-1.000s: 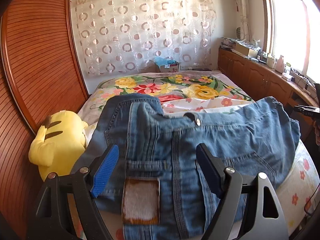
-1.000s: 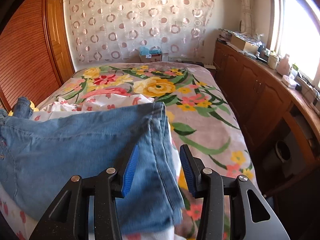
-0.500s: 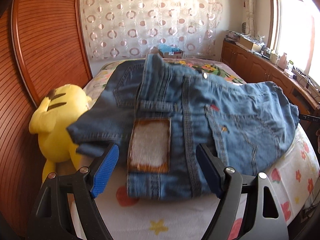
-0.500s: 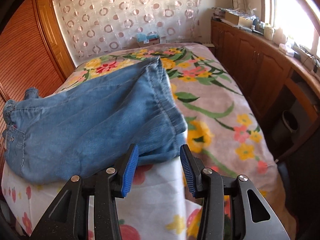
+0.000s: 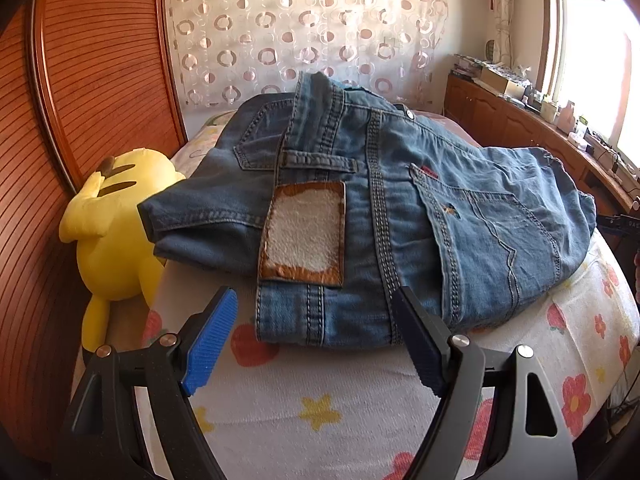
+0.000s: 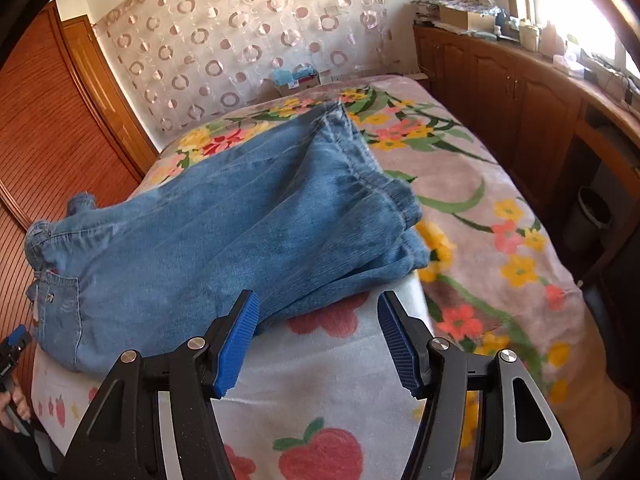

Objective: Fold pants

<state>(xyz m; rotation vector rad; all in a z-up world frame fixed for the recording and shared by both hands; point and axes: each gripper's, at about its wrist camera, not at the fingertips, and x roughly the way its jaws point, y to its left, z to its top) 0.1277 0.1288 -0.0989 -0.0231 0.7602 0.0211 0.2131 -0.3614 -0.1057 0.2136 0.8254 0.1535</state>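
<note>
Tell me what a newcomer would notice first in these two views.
The folded blue denim jeans lie across the near end of the bed, their white-and-brown waistband patch facing the left wrist camera. A bright yellow plush toy sits left of them, against the ribbed wooden panel. Both the left gripper and right gripper are open, short of the denim.

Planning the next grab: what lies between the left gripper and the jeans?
Only bare fruit-print blanket separates the open left gripper from the jeans, per the left wrist view.
</note>
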